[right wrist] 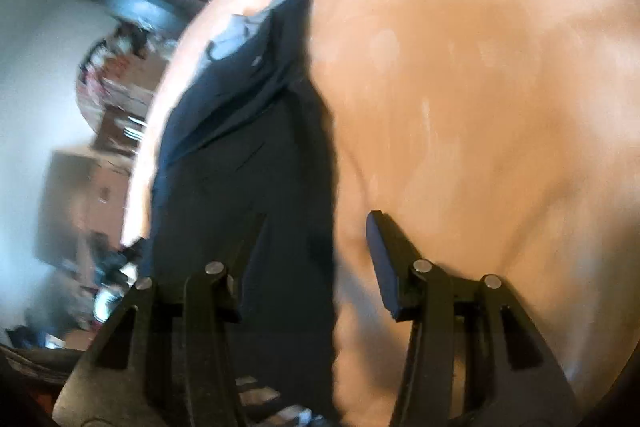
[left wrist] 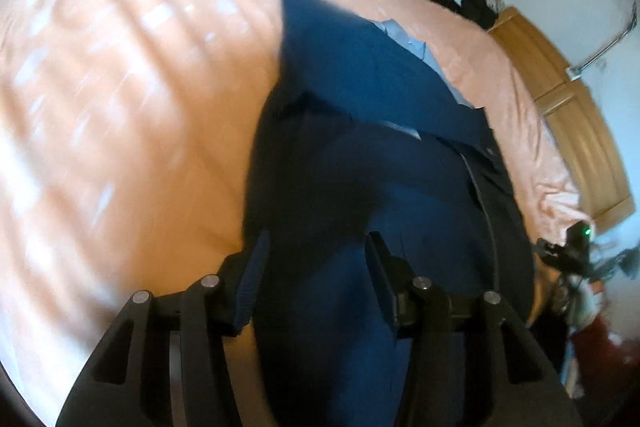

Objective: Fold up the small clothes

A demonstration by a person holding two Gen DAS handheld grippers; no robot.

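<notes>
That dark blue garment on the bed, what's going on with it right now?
A person with a gripper in each hand is folding a dark blue garment laid on a peach bedsheet. It lies long and narrow, with a pale lining showing at the far end. Both the left gripper and the right gripper are open over its near end, gripping nothing. Both views are blurred, so the fold's exact state is unclear.

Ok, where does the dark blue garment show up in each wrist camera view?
Left wrist view: the dark blue garment fills the centre and lower middle, reaching between the fingers.
Right wrist view: the dark blue garment runs left of centre, from upper middle to bottom.
Shared landmark: the peach bedspread beneath it.
</notes>
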